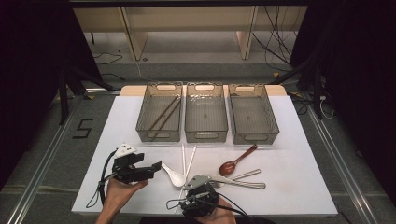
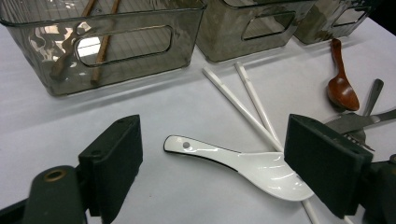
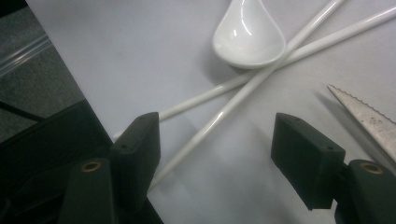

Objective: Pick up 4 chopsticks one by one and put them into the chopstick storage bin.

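Observation:
A white ceramic spoon lies on the white table cover, its bowl resting on a crossed pair of white chopsticks. My left gripper stands open just left of the spoon; in the left gripper view the spoon lies on the table between the wide jaws of that gripper, apart from both. My right gripper is open near the front edge. Its view has the gripper low over the crossed chopsticks, with the spoon bowl beyond.
Three grey bins stand in a row at the back: the left bin holds brown chopsticks, then the middle bin and the right bin. A brown wooden spoon and metal cutlery, including a serrated knife, lie right of my right gripper.

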`<state>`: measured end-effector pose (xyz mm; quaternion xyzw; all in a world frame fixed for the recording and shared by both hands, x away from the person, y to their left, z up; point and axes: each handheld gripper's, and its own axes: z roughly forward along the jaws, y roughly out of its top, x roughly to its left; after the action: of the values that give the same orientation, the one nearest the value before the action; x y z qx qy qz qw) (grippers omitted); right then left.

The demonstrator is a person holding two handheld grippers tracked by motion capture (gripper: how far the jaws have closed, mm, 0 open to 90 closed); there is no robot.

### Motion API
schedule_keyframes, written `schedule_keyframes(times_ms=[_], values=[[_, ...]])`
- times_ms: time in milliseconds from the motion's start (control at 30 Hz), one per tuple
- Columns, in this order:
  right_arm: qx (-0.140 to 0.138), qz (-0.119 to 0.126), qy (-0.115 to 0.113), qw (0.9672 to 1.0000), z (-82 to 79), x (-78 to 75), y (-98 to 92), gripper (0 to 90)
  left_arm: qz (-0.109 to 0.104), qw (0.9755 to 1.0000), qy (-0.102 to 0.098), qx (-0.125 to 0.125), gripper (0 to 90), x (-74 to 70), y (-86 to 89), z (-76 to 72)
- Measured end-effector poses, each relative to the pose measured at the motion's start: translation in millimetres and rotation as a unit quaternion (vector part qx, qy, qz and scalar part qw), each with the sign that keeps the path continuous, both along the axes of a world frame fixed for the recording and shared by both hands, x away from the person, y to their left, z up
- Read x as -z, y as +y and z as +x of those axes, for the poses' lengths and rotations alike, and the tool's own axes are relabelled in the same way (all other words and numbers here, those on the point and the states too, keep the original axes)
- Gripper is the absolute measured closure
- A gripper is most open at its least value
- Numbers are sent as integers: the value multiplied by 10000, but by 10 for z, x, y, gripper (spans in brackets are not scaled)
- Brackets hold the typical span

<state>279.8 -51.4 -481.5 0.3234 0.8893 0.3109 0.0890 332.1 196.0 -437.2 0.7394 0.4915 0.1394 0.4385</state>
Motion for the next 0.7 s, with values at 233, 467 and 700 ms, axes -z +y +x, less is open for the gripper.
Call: schedule_keyframes(times_ms=[233, 467, 700], values=[[51, -175, -12, 9998, 7, 18, 7, 357, 6, 10000, -7, 17, 191, 2, -7, -2], [120, -305, -80, 9994, 30, 4, -46, 453, -1, 10000, -5, 32, 191, 3, -14, -5], [255, -341, 34, 9991, 70, -25, -119, 571, 1, 10000, -8, 34, 191, 3, -15, -6]])
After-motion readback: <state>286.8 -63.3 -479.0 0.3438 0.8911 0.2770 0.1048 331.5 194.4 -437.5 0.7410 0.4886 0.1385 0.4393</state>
